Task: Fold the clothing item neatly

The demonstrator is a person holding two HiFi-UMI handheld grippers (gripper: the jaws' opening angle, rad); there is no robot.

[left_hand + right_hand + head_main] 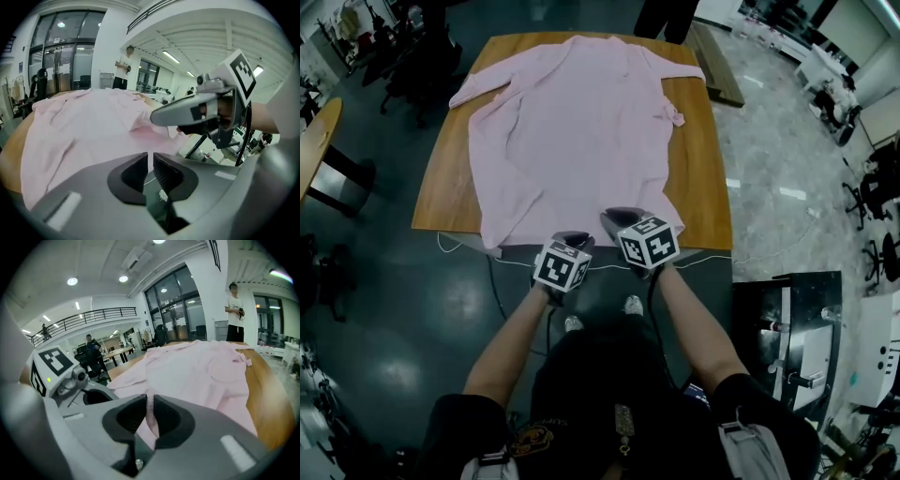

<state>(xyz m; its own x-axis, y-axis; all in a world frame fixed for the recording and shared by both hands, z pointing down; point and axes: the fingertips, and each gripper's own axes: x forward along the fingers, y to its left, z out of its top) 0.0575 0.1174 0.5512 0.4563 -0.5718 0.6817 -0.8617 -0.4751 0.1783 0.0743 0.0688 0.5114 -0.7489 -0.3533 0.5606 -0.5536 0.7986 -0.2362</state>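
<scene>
A pink shirt (581,122) lies spread flat on a wooden table (703,187), collar at the far end and hem at the near edge. Both grippers hover close together at that near edge. My right gripper (614,217) reaches over the hem; in the right gripper view its jaws (150,401) are shut on a fold of pink shirt (201,366). My left gripper (574,240) sits just off the table edge. In the left gripper view its jaws (150,157) stand almost together with nothing between them, and only floor shows below. The shirt (93,126) stretches ahead.
A person (124,65) stands beyond the table's far end. A white cable (459,251) runs along the floor under the near edge. A wooden board (717,66) lies right of the table, a round table (314,141) stands at the left, and a metal cart (797,337) at the right.
</scene>
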